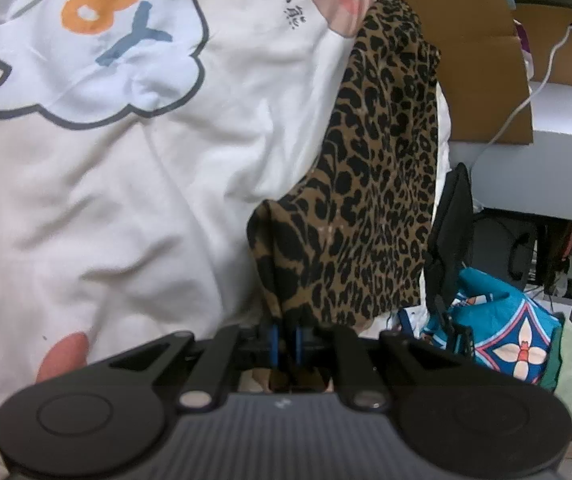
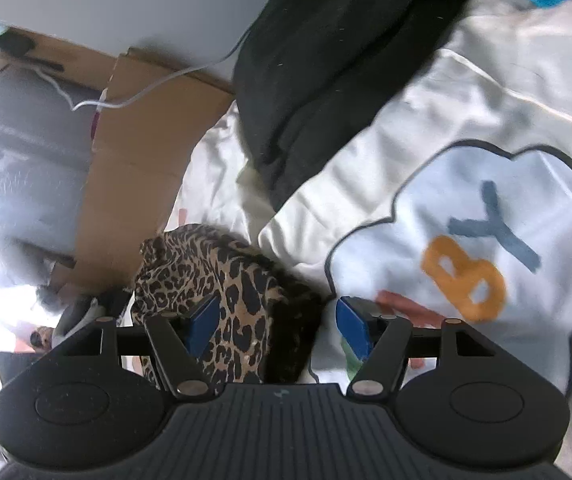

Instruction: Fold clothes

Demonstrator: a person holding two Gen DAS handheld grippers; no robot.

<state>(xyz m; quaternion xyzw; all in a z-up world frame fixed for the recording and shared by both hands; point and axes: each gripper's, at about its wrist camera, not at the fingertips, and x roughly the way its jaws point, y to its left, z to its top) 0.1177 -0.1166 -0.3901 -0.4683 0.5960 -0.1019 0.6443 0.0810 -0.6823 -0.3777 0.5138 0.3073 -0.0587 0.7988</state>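
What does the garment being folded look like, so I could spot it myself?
Find the big cream sheet printed with coloured letters. On its edge, beside a cardboard box, hangs the leopard-print cloth, pinched by the left gripper. Only it has black spots on tan.

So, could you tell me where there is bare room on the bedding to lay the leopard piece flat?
The plainest free patch is the cream bedding between the cloud print and the leopard-print garment. Toward the cardboard box and the black garment it is crowded. The left gripper is clamped on the leopard cloth; the right gripper has open jaws.
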